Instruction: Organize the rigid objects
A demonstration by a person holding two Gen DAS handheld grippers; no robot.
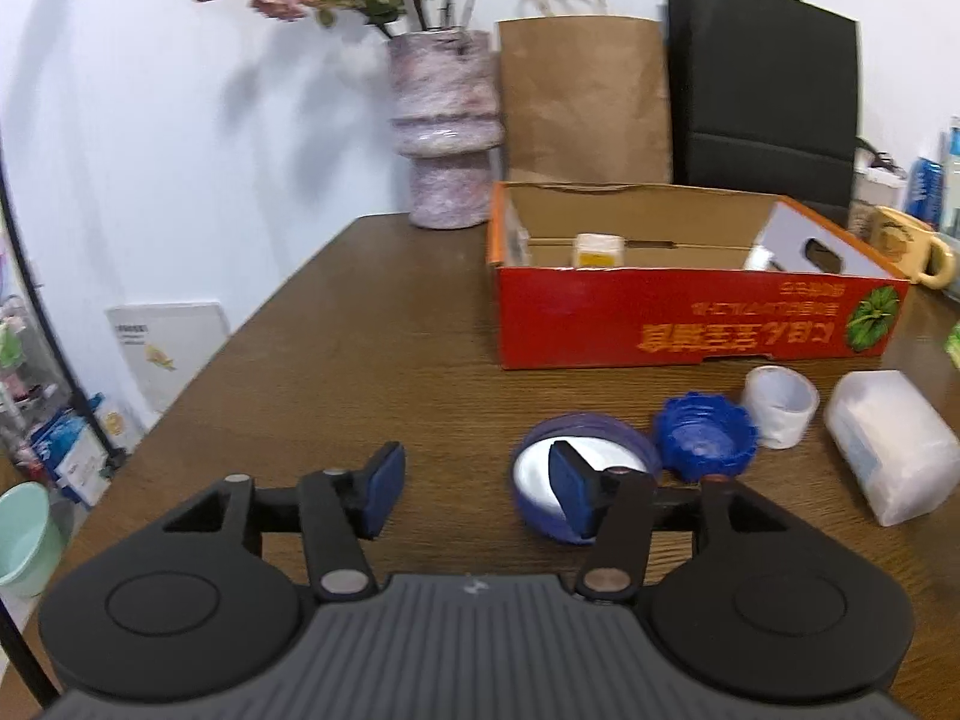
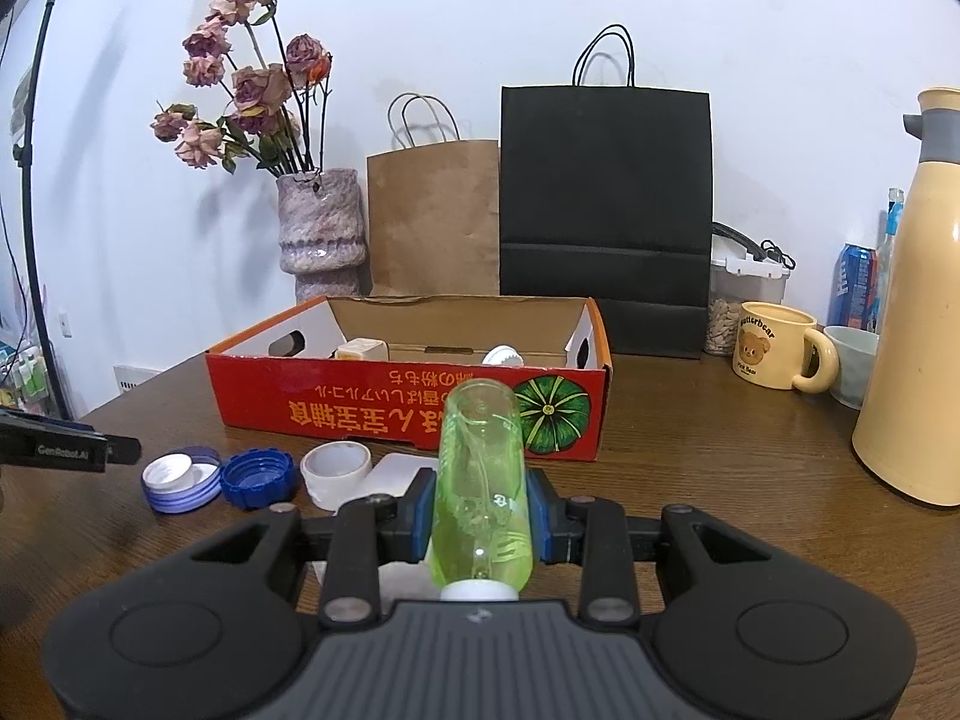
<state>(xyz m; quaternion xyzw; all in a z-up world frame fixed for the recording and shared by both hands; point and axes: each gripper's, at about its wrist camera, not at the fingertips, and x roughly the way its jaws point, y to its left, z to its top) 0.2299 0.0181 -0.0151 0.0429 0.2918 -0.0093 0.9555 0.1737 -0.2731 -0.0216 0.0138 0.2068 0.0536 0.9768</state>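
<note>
**Sorting in progress: one bottle in hand, four items loose before the box**

While the right gripper [image 2: 480, 525] kept its fingers [image 2: 420, 519] clenched on the green bottle [image 2: 480, 480], base pointing away toward the red cardboard box [image 2: 414, 414], the left gripper [image 1: 474, 489] hovered over the brown surface [image 1: 360, 360] with its fingers released and nothing between them; one pad [image 1: 570, 495] hung above the purple lid [image 1: 540, 480].

Item held: the bottle, clear green plastic, white cap nearest the camera, lifted off the surface, just short of the box's near wall.

Risks, as judged:
- The bottle was smooth and gripped around its middle only; a tilt over the box wall could have let it slide out and knock the loose pieces below.
- The left fingers stood off-centre over the purple lid; closing there might have caught one rim only and flipped or skated it into the blue cap [image 1: 705, 441] touching it.
- The box wall could have snagged the bottle's base if it went in low.

Count:
- Green bottle: one, held.
- Purple lid: one, on the surface.
- Blue cap: one.
- White ring [image 1: 780, 405]: one.
- Translucent white container [image 1: 894, 453]: one.
- Items already in the box: two visible, a small yellow-and-white tub [image 1: 597, 249] and a white cap [image 2: 503, 355].
</note>
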